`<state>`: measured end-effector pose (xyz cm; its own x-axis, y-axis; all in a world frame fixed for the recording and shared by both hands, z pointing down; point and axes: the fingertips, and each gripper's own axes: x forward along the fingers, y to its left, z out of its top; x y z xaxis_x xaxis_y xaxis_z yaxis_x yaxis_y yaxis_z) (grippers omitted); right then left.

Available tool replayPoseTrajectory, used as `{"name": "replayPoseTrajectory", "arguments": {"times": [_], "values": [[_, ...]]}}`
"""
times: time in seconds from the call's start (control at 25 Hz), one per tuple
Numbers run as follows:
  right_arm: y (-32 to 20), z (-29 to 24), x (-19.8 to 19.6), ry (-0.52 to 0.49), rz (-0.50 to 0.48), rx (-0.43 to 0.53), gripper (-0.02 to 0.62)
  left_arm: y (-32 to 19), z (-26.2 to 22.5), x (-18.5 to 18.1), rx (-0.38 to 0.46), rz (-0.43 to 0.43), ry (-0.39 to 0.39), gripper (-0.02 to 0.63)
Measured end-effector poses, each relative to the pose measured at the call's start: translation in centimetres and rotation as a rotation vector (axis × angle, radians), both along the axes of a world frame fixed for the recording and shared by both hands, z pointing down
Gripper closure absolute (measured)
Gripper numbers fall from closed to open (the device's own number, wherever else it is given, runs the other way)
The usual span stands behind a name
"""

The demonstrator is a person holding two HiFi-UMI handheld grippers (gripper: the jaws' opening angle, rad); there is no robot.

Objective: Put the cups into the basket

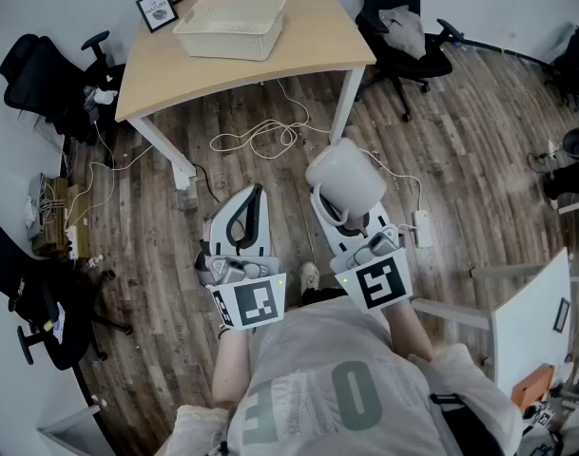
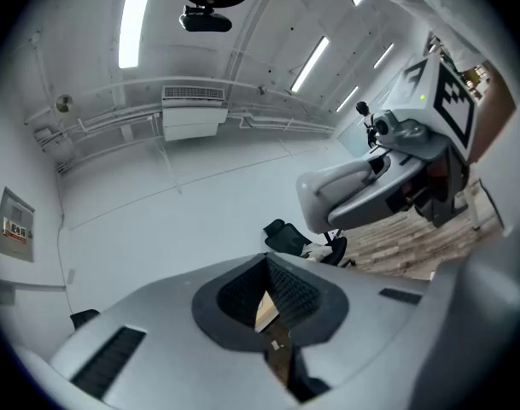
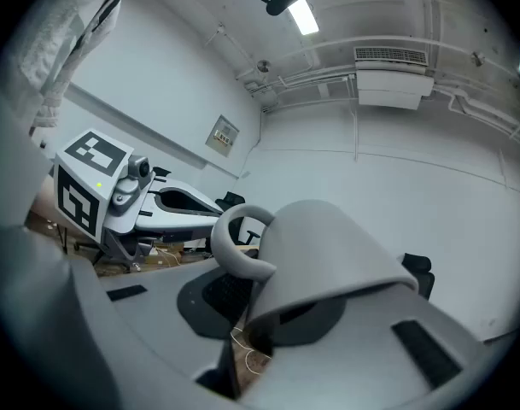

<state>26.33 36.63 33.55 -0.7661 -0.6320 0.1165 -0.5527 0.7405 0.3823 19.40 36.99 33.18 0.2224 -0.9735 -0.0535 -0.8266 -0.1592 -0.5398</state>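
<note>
Cup (image 1: 346, 180): was plain off-white.
Basket (image 1: 222, 46): was cream, with perforated walls.
Table (image 1: 318, 46): had a light wood top, white legs.
Floor (image 1: 460, 131): was grey-brown planking.
Marker cubes (image 1: 253, 304): bore black-and-white squares.
Chairs (image 1: 422, 65): were black.

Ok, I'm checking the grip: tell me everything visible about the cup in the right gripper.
The cup is a plain, matte, pale grey mug with one loop handle at its side. It lies tipped over, mouth turned toward the right gripper, whose jaws are closed on its wall. Nothing else touches it. It hangs above the wooden floor, short of the table.
</note>
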Motion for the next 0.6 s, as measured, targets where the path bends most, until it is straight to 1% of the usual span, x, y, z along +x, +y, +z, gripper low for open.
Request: {"name": "replayPoseTrajectory", "arguments": {"times": [0.16, 0.36, 0.6], "values": [[-0.1, 0.3, 0.0, -0.004, -0.001, -0.005, 0.557, -0.3, 0.2, 0.0, -0.016, 0.007, -0.005, 0.6], [-0.5, 1.1, -0.4, 0.006, -0.008, -0.027, 0.557, -0.8, 0.6, -0.5, -0.013, 0.007, 0.011, 0.6], [-1.9, 1.2, -0.8, 0.007, -0.032, -0.02, 0.557, -2.3, -0.1, -2.0, 0.01, -0.031, -0.006, 0.6]]}}
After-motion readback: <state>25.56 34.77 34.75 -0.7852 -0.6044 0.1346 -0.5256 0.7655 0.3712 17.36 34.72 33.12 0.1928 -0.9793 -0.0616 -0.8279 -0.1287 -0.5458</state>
